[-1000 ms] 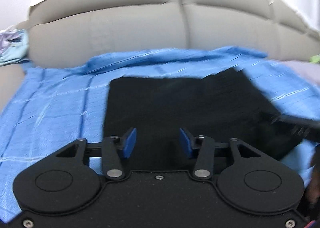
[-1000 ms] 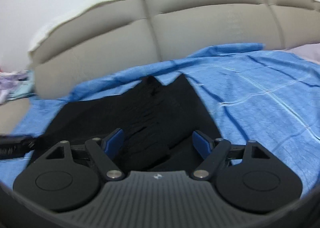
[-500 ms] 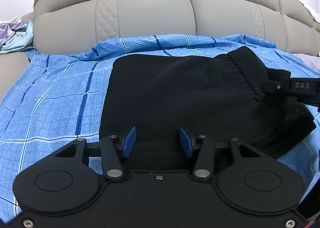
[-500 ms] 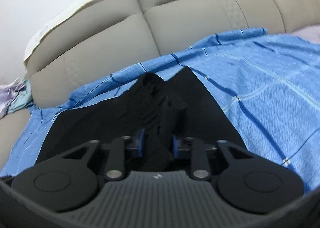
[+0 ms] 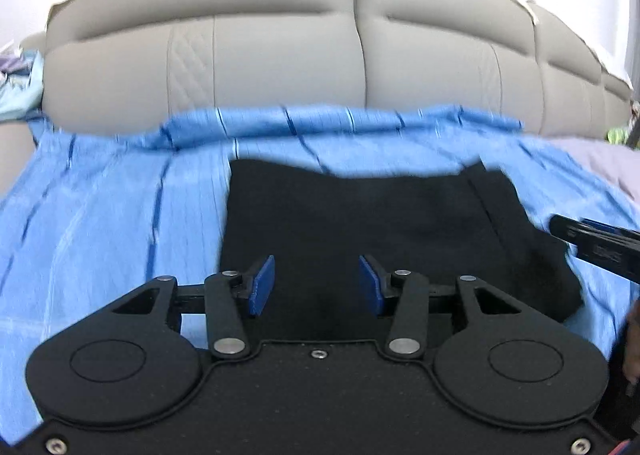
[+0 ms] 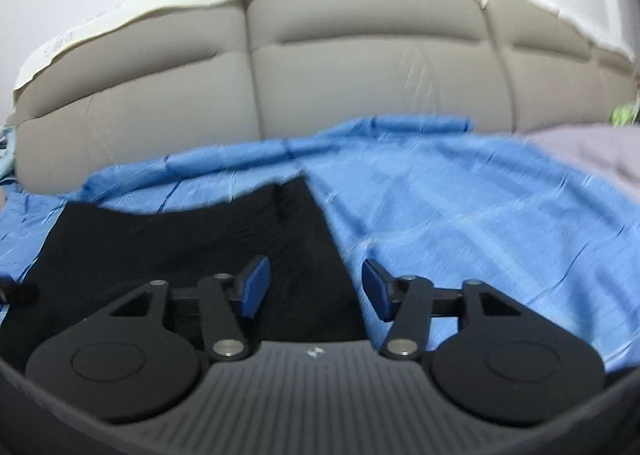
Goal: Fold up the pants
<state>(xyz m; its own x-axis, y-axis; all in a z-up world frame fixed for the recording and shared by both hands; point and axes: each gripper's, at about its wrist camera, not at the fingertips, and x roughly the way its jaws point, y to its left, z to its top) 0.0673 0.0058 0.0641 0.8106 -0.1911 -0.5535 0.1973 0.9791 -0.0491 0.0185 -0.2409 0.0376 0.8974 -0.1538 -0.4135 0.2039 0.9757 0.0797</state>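
The black pants (image 5: 360, 223) lie folded into a flat block on a blue checked sheet (image 5: 112, 223). In the left wrist view my left gripper (image 5: 316, 286) is open and empty, its blue pads above the near edge of the pants. In the right wrist view the pants (image 6: 192, 239) lie to the left, and my right gripper (image 6: 316, 289) is open and empty over their right edge. The right gripper's black finger also shows at the right edge of the left wrist view (image 5: 596, 245).
A grey padded sofa back (image 5: 288, 59) rises behind the sheet. Crumpled light clothes (image 5: 20, 83) lie at the far left. A grey-lilac cloth (image 6: 592, 151) lies at the far right of the sheet (image 6: 480, 207).
My right gripper was shut on a bunch of the pants half a second ago and has let go and opened. The pants now lie flatter. Both views have shifted and are blurred.
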